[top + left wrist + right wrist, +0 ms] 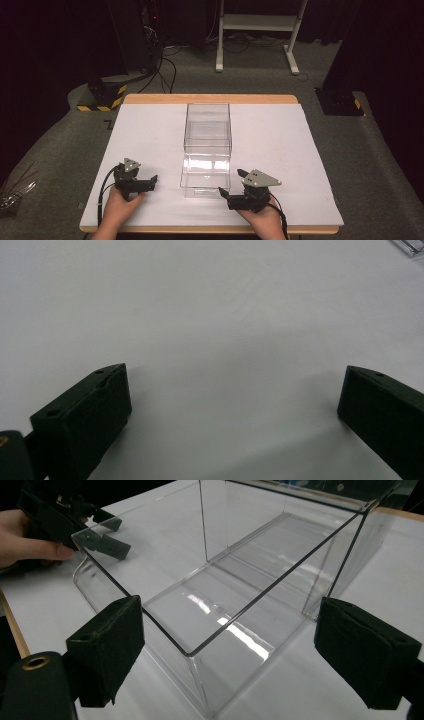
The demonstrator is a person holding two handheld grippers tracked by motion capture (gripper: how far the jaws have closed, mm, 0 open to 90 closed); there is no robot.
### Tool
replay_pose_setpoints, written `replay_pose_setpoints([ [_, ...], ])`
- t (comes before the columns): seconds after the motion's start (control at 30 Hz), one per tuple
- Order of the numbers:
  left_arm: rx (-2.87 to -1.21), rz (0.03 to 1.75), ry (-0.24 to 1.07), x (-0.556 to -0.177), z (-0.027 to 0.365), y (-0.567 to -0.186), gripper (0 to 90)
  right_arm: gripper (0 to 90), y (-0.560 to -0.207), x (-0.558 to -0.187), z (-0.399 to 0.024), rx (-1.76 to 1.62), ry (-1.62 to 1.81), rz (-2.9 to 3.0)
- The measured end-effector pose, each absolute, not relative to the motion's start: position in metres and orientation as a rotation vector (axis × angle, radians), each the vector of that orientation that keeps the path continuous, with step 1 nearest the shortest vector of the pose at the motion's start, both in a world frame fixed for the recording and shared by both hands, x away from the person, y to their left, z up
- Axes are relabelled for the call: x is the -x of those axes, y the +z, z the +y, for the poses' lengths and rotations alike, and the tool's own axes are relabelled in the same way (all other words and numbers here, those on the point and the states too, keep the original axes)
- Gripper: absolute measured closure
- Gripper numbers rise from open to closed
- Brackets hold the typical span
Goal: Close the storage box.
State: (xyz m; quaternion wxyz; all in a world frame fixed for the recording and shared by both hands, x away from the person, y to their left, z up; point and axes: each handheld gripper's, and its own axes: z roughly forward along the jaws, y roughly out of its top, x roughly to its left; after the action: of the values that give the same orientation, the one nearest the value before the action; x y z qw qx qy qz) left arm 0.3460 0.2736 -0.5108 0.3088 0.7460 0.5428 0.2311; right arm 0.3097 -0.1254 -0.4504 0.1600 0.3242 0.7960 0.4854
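— Your right gripper [225, 645] has its jaws spread wide, holding nothing; where's the clear box [240, 580]?

— Straight ahead of it, near corner between your jaws but untouched, standing upright on the white surface [280, 135].

— And your left gripper [150, 181]?

— Wide too, empty, low over bare surface, the box just off to its right.
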Motion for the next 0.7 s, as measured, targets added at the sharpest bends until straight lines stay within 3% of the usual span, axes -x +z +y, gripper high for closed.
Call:
replay_pose_setpoints([
  [0.7,-1.971,1.435,0.611,-0.3459,0.2734,-0.5107,1.0,11.8,-0.458,-0.3192,-0.1224,-0.931,1.39,2.242],
])
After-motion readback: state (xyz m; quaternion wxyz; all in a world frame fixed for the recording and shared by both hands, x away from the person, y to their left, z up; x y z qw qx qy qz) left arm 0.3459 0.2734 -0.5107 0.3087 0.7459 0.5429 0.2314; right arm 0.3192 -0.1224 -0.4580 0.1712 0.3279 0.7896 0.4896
